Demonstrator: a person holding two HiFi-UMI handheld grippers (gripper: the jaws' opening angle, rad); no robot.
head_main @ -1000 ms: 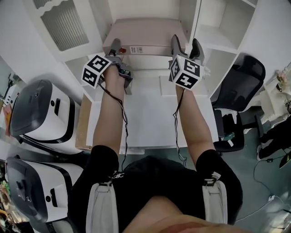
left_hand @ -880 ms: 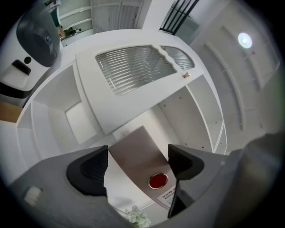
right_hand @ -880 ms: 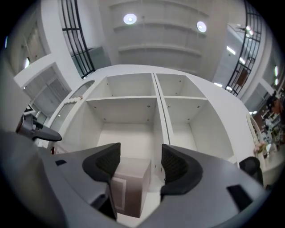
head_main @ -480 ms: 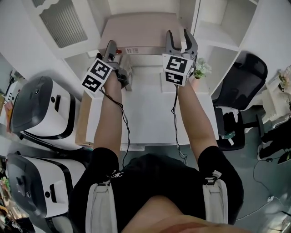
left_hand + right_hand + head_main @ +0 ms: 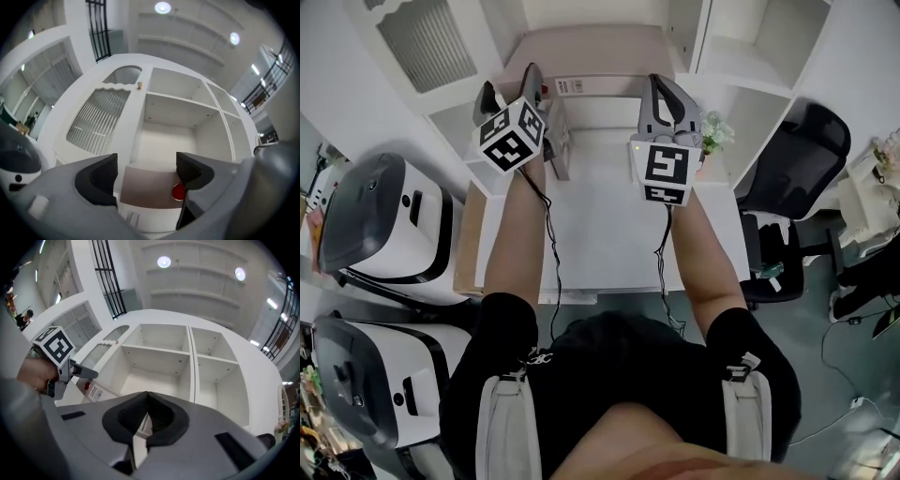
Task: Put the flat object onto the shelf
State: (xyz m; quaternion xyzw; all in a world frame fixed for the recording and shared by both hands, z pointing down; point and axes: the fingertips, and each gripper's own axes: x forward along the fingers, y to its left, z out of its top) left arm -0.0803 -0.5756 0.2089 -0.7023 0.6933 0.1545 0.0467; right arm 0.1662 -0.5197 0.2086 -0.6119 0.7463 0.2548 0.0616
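The flat object is a pinkish-beige box (image 5: pixel 591 52) with a white labelled front edge, lying flat in the middle shelf compartment. My left gripper (image 5: pixel 508 86) stands open at the box's left front corner, with nothing between its pads. In the left gripper view the box (image 5: pixel 150 187) and its red round sticker (image 5: pixel 178 191) lie just beyond the open left gripper (image 5: pixel 146 176). My right gripper (image 5: pixel 661 84) is shut and empty, just in front of the box's right front corner. In the right gripper view the right gripper (image 5: pixel 146 413) shows its jaws meeting, and the left gripper's marker cube (image 5: pixel 58 347) is at the left.
A white desk (image 5: pixel 600 234) lies under my arms. A small potted plant (image 5: pixel 712 131) stands by the right gripper. Open shelf compartments (image 5: pixel 750 47) are at the right, a ribbed cabinet door (image 5: pixel 422 37) at the left. White machines (image 5: pixel 384 225) and a black chair (image 5: pixel 797 159) flank the desk.
The right gripper's jaws have come together with nothing in them. The left gripper has turned, so its marker cube faces differently. The box has slid slightly deeper into the compartment.
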